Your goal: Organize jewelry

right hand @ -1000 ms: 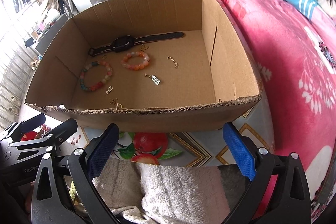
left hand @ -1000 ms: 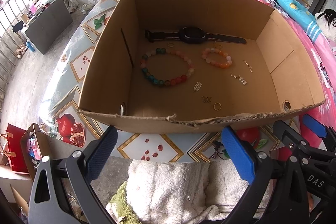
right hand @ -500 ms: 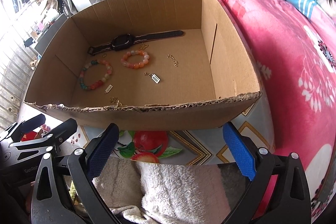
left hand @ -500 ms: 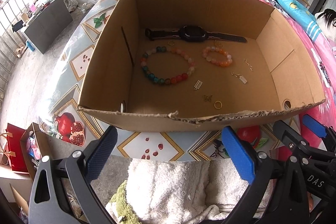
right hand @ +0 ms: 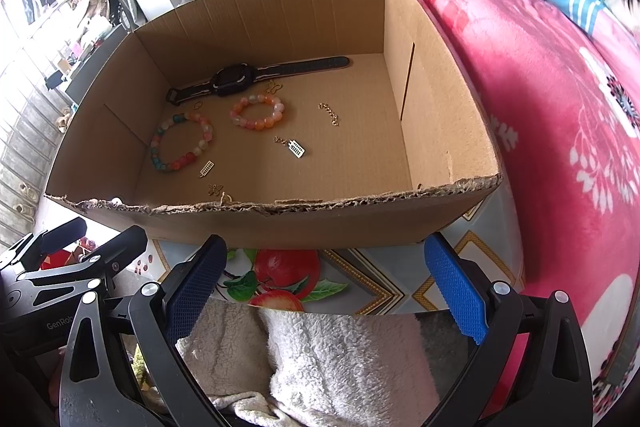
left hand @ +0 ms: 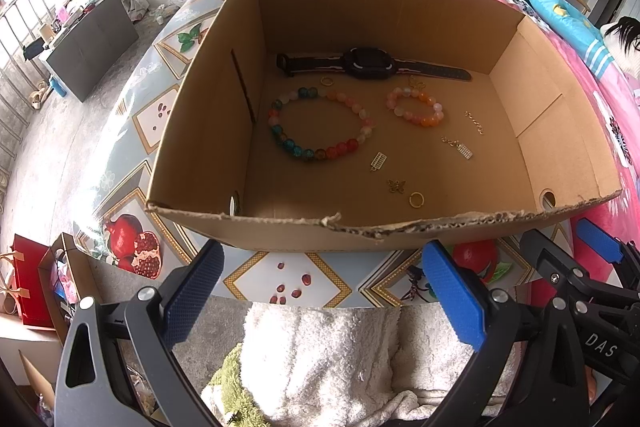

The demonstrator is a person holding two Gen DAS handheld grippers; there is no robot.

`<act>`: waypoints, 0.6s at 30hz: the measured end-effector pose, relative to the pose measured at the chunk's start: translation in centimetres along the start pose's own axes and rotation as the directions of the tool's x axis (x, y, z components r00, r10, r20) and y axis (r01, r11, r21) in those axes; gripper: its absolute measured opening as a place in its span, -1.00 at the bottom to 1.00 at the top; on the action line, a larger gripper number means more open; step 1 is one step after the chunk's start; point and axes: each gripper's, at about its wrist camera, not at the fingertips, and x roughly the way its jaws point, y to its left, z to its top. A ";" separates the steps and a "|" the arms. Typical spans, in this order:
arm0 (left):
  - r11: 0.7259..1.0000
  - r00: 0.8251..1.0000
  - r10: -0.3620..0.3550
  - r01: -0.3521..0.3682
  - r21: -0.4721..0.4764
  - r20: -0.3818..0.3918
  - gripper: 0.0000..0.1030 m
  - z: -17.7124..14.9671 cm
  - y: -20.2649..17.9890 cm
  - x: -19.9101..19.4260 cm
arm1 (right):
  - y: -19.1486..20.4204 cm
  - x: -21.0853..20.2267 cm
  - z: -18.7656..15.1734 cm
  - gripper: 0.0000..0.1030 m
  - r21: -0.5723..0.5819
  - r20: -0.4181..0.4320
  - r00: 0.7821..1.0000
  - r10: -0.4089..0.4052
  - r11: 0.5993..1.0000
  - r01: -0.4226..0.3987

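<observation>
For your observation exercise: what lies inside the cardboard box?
Inside the cardboard box: a black watch, a multicoloured bead bracelet, an orange bead bracelet, gold rings and small charms. The near wall hides the floor strip directly behind it.

The right gripper (left hand: 600,251) body reads "DAS"; the left gripper (right hand: 64,239) body reads "GenRob".

Both views sit slightly closer to the cardboard box (left hand: 280,227).
</observation>
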 end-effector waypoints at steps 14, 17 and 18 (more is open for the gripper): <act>1.000 1.000 -0.001 0.001 0.001 -0.001 0.89 0.0 0.0 0.0 | -0.1 0.1 -0.2 0.84 0.001 -0.002 1.000 0.000 1.000 0.000; 1.000 1.000 0.002 -0.002 0.001 0.000 0.89 0.0 0.0 0.0 | -0.1 0.1 -0.2 0.84 0.002 -0.003 1.000 0.001 1.000 -0.001; 1.000 1.000 0.001 -0.001 0.001 0.000 0.89 0.0 0.1 0.1 | -0.2 0.1 -0.2 0.85 0.003 -0.004 1.000 0.001 1.000 -0.001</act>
